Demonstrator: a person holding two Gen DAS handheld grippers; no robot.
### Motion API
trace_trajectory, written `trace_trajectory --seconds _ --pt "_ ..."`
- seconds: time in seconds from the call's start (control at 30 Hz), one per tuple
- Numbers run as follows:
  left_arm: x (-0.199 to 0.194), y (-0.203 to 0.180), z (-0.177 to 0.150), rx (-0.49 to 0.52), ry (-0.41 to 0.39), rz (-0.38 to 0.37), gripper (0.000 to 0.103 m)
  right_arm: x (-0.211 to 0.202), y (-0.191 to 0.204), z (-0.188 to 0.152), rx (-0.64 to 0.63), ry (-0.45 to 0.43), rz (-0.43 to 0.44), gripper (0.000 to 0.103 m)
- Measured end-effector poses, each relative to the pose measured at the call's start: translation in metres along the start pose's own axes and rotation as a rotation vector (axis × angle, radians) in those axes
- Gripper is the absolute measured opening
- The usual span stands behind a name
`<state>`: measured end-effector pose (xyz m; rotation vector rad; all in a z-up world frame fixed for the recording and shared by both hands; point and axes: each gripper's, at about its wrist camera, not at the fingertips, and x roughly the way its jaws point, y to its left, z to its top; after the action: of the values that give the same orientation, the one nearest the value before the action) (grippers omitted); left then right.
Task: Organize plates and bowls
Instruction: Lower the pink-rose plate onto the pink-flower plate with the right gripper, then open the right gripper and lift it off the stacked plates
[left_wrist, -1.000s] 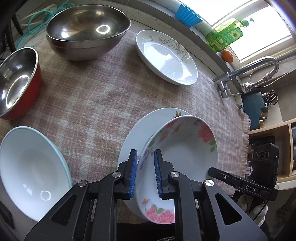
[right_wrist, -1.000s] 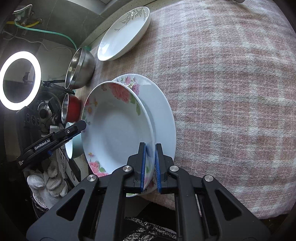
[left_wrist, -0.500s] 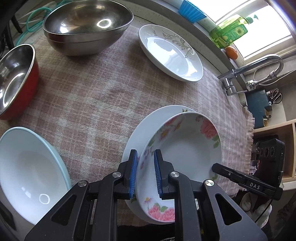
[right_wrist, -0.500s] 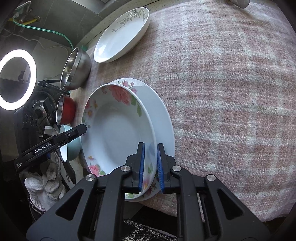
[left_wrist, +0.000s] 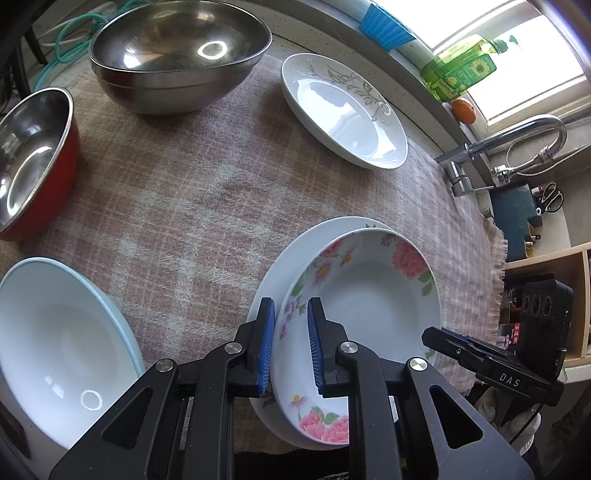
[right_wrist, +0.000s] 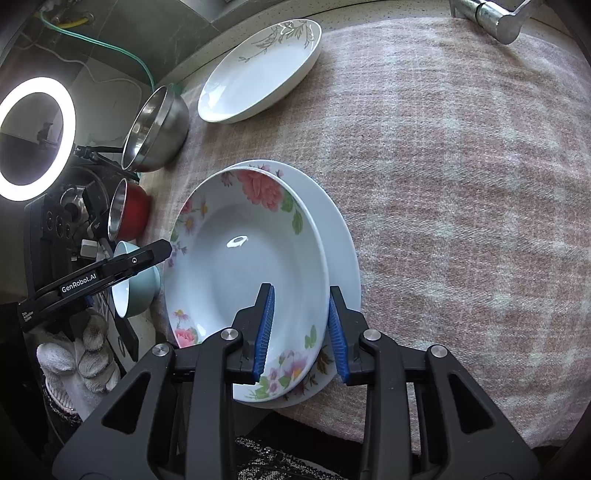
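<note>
A deep floral plate (left_wrist: 373, 295) rests in a larger white plate (left_wrist: 295, 254) at the near edge of the plaid cloth (left_wrist: 184, 203). My left gripper (left_wrist: 290, 306) is shut on the floral plate's near-left rim. In the right wrist view, the floral plate (right_wrist: 240, 266) has its near-right rim between the pads of my right gripper (right_wrist: 301, 291). Those jaws are opening and neither pad presses on the rim. Each gripper shows in the other's view: the right gripper (left_wrist: 491, 365) and the left gripper (right_wrist: 110, 269).
On the cloth stand a large steel bowl (left_wrist: 177, 55), a red bowl with a steel inside (left_wrist: 29, 158), a pale blue bowl (left_wrist: 55, 343) and a white leaf-patterned plate (left_wrist: 343, 110). A faucet (left_wrist: 517, 136) rises at the far right. A ring light (right_wrist: 33, 136) glows at the left.
My right gripper's jaws have spread apart off the floral plate's rim. The floral plate has settled lower into the white plate. My left gripper keeps its hold.
</note>
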<state>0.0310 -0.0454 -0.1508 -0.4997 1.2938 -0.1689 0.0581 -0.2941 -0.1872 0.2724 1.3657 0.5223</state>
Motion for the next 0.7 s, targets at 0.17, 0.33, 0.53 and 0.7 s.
trace_trajectory --seconds 0.17,0.33,0.53,0.7 --pt "-0.004 -0.004 0.003 0.009 -0.015 -0.003 0.016 -0.008 0.003 0.002 -0.039 -0.034 -0.021 0.042" --pt "-0.012 -0.007 0.009 0.011 -0.037 -0.007 0.016 -0.025 0.003 0.007 -0.059 -0.087 -0.038 0.043" --pt "-0.021 -0.010 0.012 0.019 -0.068 -0.002 0.019 -0.050 0.005 0.010 -0.100 -0.203 -0.077 0.062" --pt "-0.031 -0.019 0.013 0.031 -0.108 0.013 0.041 -0.070 0.006 0.016 -0.149 -0.278 -0.104 0.069"
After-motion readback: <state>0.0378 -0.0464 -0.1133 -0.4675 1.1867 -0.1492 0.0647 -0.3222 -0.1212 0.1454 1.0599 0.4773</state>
